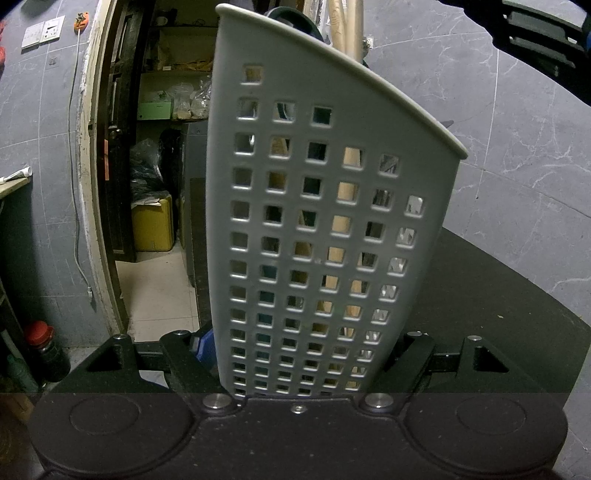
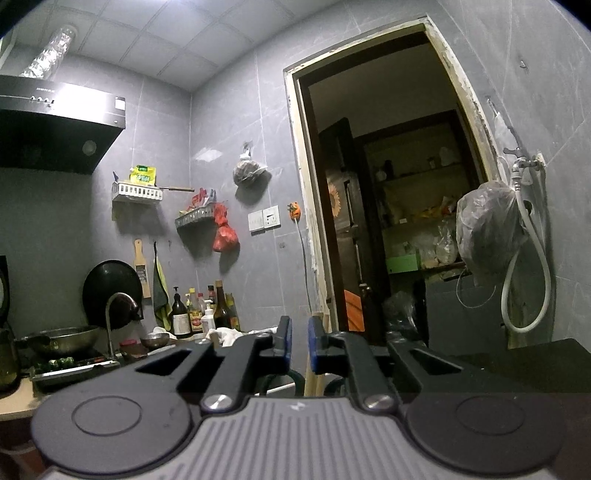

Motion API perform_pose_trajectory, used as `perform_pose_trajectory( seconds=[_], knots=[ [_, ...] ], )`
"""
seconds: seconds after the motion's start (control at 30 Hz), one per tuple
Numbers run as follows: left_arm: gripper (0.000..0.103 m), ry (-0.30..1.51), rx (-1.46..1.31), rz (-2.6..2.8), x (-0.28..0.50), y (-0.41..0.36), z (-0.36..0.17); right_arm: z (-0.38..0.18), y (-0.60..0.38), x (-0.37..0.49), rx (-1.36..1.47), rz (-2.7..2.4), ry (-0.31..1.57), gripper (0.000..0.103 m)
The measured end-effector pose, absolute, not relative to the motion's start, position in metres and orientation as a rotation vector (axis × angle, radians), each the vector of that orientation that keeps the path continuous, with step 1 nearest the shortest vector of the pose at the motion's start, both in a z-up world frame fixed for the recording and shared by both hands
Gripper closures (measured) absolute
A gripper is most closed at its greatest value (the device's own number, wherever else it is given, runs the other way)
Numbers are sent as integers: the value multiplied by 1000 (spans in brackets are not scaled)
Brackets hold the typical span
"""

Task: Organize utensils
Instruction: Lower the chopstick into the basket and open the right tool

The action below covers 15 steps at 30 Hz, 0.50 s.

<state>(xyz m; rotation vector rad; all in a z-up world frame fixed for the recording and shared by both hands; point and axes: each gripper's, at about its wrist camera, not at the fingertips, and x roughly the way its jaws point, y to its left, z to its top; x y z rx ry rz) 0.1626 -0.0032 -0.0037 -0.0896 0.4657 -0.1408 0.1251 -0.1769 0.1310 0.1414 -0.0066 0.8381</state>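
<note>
In the left wrist view a tall grey perforated utensil holder (image 1: 314, 221) stands upright between the fingers of my left gripper (image 1: 295, 354), which is shut on its lower part. Wooden handles (image 1: 347, 26) and dark utensils stick up inside it and show through the square holes. In the right wrist view my right gripper (image 2: 300, 345) is raised, its blue-padded fingers (image 2: 316, 345) a narrow gap apart with nothing between them. A wooden handle (image 2: 314, 380) and dark looped utensil tops (image 2: 284, 382) show just below the fingers.
A black tabletop (image 1: 498, 314) lies under the holder. A doorway (image 2: 388, 184) opens to a storeroom with shelves. A stove with a pan (image 2: 62, 341), bottles (image 2: 207, 314) and wall racks stand at the left. A tap with a hose (image 2: 524, 240) hangs on the right wall.
</note>
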Motion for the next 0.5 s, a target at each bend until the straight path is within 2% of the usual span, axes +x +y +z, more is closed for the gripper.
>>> perform_pose_trajectory(
  seconds=[0.23, 0.4, 0.47, 0.5],
  knots=[
    [23, 466, -89, -141, 163, -3, -4, 129, -179, 121, 148, 831, -24, 69],
    [23, 466, -88, -140, 162, -3, -4, 128, -183, 118, 163, 823, -46, 41],
    [23, 466, -89, -140, 162, -3, -4, 127, -186, 116, 172, 816, -61, 23],
    [23, 466, -89, -140, 162, -3, -4, 127, -187, 115, 176, 814, -69, 19]
  ],
)
